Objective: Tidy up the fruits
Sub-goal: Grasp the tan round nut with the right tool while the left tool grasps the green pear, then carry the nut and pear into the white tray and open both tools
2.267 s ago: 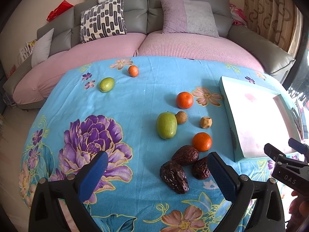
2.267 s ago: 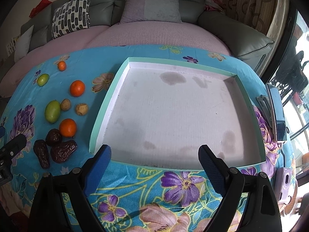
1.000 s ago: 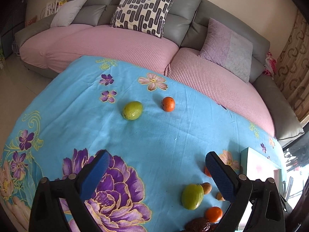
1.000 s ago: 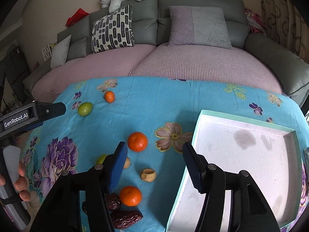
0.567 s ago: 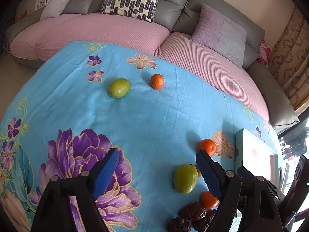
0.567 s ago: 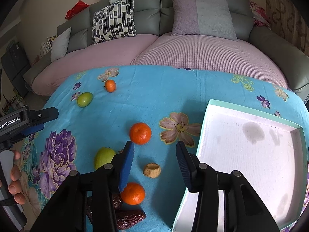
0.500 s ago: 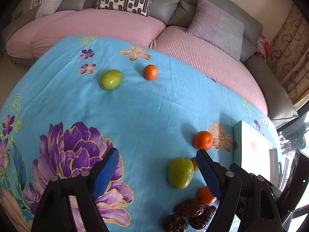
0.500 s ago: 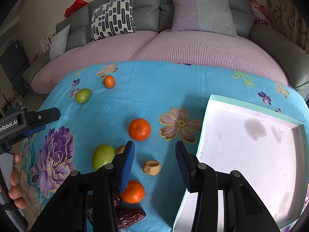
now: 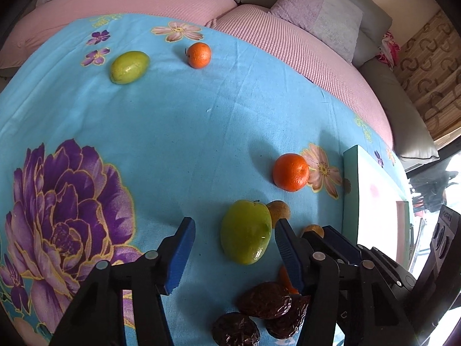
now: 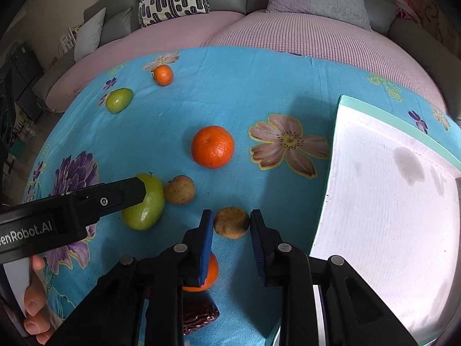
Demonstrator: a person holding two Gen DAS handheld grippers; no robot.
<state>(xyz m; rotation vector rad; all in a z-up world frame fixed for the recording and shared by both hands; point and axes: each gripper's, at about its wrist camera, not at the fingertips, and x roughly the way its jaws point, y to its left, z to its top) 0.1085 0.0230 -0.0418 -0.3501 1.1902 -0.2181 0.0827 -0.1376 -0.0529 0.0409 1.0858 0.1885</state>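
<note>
A large green fruit (image 9: 246,232) lies on the blue flowered cloth between the closing jaws of my left gripper (image 9: 234,225). Its right pad is at the fruit's side and the left pad still stands clear. My right gripper (image 10: 231,214) is shut on a small brown fruit (image 10: 232,222), which rests on the cloth. The same green fruit (image 10: 144,207) shows in the right wrist view, partly behind the left gripper's black body (image 10: 86,199). The white tray (image 10: 374,201) with a mint rim lies just to the right.
Around them lie a big orange (image 10: 212,146), a second brown fruit (image 10: 179,189), an orange (image 10: 210,274) under my right fingers and several dark dates (image 9: 265,295). A small orange (image 9: 198,54) and a small green fruit (image 9: 129,67) lie far off. A pink sofa lies beyond.
Both grippers sank toward the fruit cluster and narrowed their jaws. The right one closed onto the small brown fruit; the left one came down around the large green fruit.
</note>
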